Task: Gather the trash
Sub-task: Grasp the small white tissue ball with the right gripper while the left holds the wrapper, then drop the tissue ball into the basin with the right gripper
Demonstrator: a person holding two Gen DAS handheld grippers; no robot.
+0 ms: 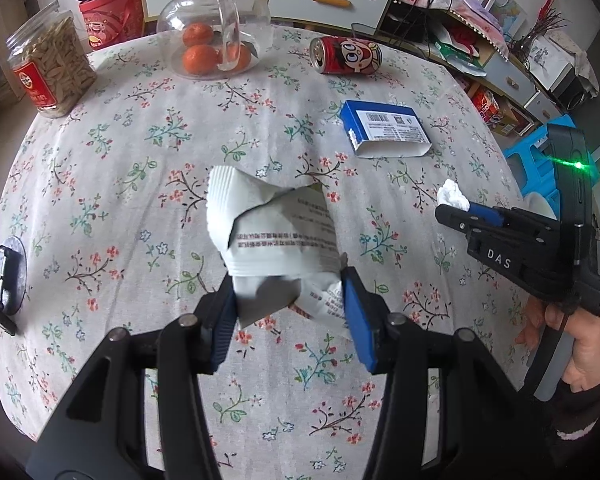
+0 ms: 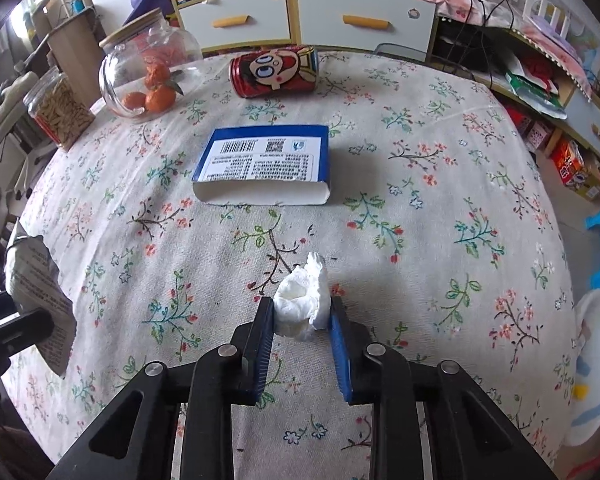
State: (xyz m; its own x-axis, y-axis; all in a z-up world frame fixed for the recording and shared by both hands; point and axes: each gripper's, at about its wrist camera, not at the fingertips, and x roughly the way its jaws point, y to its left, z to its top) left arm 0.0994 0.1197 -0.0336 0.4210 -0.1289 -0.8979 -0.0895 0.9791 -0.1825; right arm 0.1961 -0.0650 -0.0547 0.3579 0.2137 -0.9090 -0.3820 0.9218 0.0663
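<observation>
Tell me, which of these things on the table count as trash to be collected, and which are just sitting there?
Part of the job:
- crumpled wrapper, in the left gripper
- wad of tissue, in the right gripper
- red can, lying on its side
- opened blue box

Probably just lying about:
- glass jar of oranges
- jar of seeds

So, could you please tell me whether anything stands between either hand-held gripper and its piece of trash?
Nothing visible does: the left hand-held gripper is shut on the crumpled wrapper, and the right hand-held gripper on the tissue wad.
</observation>
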